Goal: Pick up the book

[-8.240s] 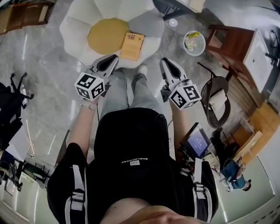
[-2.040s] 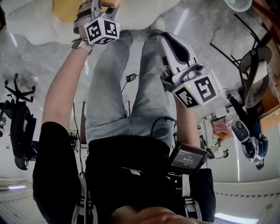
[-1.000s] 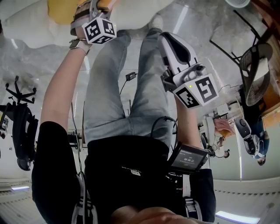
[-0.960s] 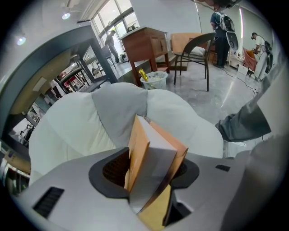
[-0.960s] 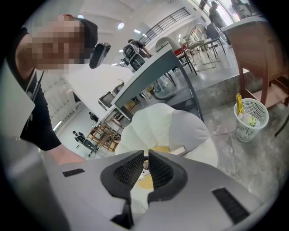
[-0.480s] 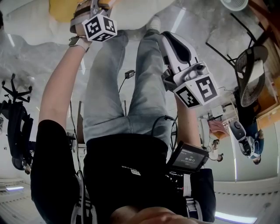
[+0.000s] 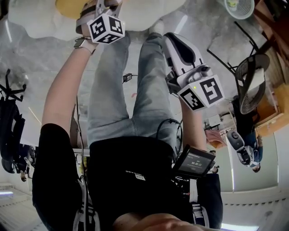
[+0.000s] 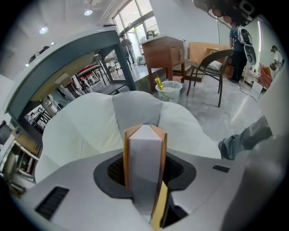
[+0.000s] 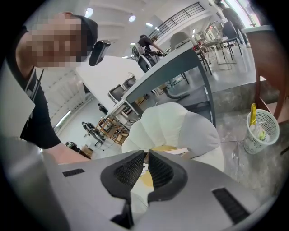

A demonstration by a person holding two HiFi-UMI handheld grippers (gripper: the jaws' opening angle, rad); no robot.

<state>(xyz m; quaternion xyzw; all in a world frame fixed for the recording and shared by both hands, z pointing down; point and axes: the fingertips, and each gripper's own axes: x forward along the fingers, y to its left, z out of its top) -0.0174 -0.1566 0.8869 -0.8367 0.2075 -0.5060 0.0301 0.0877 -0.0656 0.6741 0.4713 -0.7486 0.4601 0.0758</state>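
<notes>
The book [image 8: 144,155] has orange covers and white pages. It stands upright, fore-edge toward the camera, between the jaws of my left gripper [image 8: 145,170]. The jaws are closing and their pads press on both covers. It hangs above the white armchair [image 8: 81,131]. In the head view the left gripper [image 7: 104,5] reaches to the top edge over the chair's yellow cushion [image 7: 70,6], and its jaws are cut off there. My right gripper [image 7: 174,39] hangs over the person's legs; in its own view the right gripper [image 9: 146,168] is shut, with nothing between the pads.
A white mesh wastebasket [image 8: 168,90] stands right of the armchair, and it also shows in the right gripper view as the wastebasket [image 9: 259,128]. Behind it are a wooden cabinet [image 8: 165,56] and a dark chair [image 8: 210,65]. A grey table [image 9: 180,67] stands behind the armchair [image 9: 180,122]. People stand in the background.
In the head view the left gripper's marker cube has shifted slightly up and right, away from the armchair. The right gripper has barely moved. The view has swung so that the wastebasket shows more.
</notes>
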